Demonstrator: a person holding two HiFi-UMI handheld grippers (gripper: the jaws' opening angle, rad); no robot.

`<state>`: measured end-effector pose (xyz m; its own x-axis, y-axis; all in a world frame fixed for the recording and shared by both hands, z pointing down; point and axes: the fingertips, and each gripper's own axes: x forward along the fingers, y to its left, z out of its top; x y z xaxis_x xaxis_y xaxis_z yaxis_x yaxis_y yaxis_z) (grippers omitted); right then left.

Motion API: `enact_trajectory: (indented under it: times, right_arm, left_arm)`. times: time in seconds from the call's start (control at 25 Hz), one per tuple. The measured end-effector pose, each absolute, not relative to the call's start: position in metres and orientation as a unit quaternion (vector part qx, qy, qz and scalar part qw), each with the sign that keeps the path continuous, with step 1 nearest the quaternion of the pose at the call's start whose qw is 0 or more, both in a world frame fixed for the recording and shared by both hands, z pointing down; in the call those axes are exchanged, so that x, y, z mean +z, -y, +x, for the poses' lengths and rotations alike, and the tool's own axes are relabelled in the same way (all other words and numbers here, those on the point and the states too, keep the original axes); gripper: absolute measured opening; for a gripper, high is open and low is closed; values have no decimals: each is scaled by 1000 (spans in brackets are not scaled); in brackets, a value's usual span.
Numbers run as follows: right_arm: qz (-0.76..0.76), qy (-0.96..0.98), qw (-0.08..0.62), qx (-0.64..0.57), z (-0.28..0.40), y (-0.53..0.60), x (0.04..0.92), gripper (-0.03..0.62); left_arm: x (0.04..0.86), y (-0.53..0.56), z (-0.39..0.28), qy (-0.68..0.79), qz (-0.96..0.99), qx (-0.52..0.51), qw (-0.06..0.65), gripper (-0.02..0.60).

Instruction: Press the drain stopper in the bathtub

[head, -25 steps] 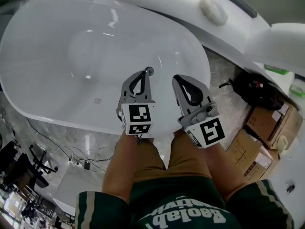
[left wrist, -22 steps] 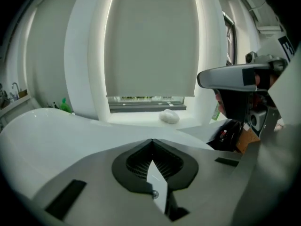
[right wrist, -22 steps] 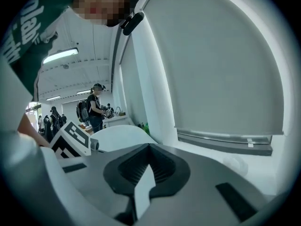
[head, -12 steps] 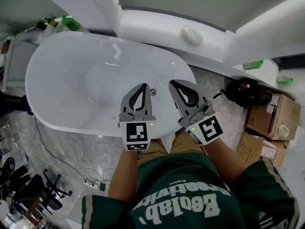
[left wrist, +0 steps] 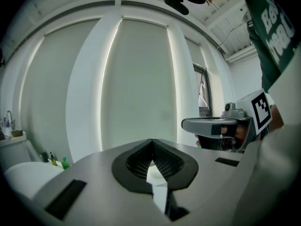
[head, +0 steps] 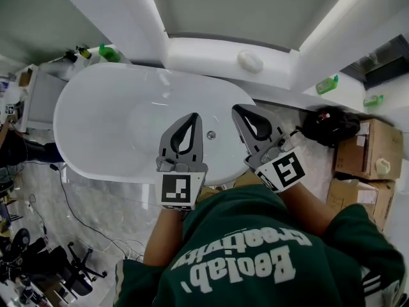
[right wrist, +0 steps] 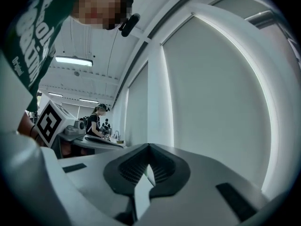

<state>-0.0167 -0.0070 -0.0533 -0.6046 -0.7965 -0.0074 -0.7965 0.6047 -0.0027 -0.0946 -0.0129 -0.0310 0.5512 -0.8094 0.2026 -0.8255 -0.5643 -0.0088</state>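
Now | I hold left gripper [head: 192,116] and right gripper [head: 236,109] level above bathtub [head: 102,123], flanking drain stopper [head: 211,135] | both fingers closed, empty.

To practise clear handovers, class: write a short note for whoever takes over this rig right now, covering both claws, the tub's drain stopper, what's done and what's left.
Left claw: shut, empty, held above the bathtub.
Right claw: shut, empty, beside it.
Drain stopper: on the tub floor, seen between the two claws, touched by neither.
Done: cannot tell whether it has been pressed.
Left: check it; if it is up, probably lower a shut claw onto it and press.
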Motion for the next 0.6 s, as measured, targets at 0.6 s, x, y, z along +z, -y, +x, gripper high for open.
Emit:
enact_trajectory:
  times: [0.6]
  right_arm:
    - [-443,-894,36,61,-43,-35,-106,14]
  left_arm:
    - [-91,-31,-130,475,879,46,-4,9]
